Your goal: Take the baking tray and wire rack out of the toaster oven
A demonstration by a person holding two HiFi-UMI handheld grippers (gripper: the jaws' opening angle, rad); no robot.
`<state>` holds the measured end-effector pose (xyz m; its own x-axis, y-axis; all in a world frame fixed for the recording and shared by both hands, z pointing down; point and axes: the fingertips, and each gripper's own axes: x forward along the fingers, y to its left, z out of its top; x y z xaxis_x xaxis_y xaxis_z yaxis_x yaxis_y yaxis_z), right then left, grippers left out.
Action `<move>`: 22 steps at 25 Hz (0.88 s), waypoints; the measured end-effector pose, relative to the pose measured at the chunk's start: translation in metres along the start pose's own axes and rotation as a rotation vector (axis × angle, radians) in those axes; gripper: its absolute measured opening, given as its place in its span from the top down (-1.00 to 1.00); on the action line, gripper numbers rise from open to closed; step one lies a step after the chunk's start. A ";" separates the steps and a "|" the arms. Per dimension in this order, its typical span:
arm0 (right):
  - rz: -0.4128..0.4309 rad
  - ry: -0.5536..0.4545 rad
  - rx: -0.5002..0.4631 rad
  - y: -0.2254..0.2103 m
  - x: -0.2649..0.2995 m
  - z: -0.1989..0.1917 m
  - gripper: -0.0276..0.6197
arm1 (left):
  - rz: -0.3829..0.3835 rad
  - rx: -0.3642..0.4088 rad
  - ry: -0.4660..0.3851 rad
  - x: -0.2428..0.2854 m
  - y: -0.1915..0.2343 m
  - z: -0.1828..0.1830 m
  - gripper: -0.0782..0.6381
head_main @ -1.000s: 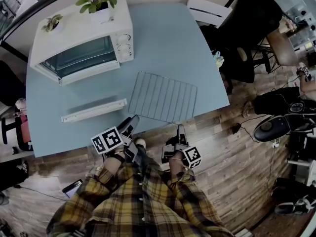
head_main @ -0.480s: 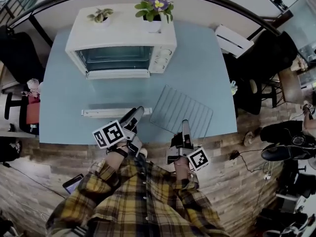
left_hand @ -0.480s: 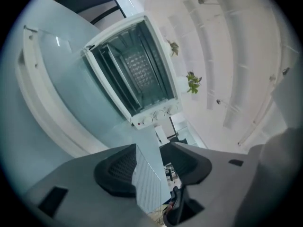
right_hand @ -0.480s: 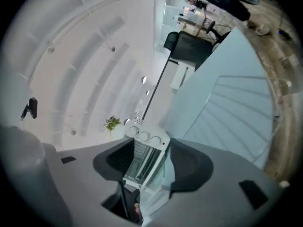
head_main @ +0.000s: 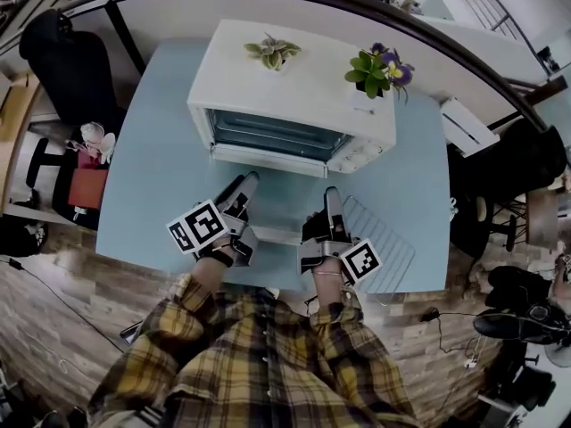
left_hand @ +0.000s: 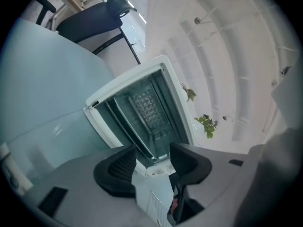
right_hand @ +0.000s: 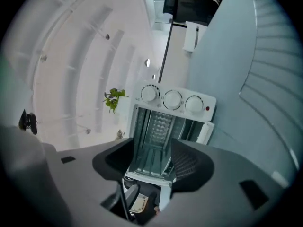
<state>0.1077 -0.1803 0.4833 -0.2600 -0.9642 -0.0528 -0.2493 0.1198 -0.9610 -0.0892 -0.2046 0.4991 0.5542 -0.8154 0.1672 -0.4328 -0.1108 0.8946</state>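
Observation:
The white toaster oven (head_main: 294,105) stands at the back of the blue table with its door (head_main: 268,159) folded down; its inside looks bare in both gripper views. The wire rack (head_main: 384,239) lies flat on the table, right of my right gripper. The baking tray (head_main: 278,235) shows as a pale strip between the two grippers, mostly hidden. My left gripper (head_main: 245,184) is open and points at the oven (left_hand: 142,112) with nothing between its jaws. My right gripper (head_main: 332,199) faces the oven (right_hand: 165,126) too; its jaws are opening and hold nothing.
Two potted plants (head_main: 272,50) (head_main: 379,69) sit on the oven top. Three knobs (right_hand: 173,99) line the oven's right side. A dark chair (head_main: 76,61) stands off the table's left end, another chair (head_main: 500,194) on the right. The table's front edge (head_main: 268,283) is near my body.
Both grippers have risen from the table's front edge and swung forward over the table toward the oven. The right jaws stand wider. My head view has turned to face the oven.

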 end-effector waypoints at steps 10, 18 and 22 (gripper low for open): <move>-0.113 0.019 0.207 -0.049 0.095 -0.052 0.21 | 0.024 -0.072 -0.092 0.034 0.051 0.067 0.20; -0.171 -0.107 0.247 -0.081 0.133 -0.045 0.25 | -0.007 -0.096 -0.071 0.041 0.060 0.077 0.21; -0.179 -0.211 0.292 -0.102 0.139 -0.030 0.42 | -0.006 -0.100 -0.072 0.035 0.064 0.082 0.22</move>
<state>0.0689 -0.3194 0.5818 -0.0318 -0.9948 0.0969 0.0107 -0.0973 -0.9952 -0.1562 -0.2866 0.5286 0.5028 -0.8538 0.1348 -0.3549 -0.0617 0.9329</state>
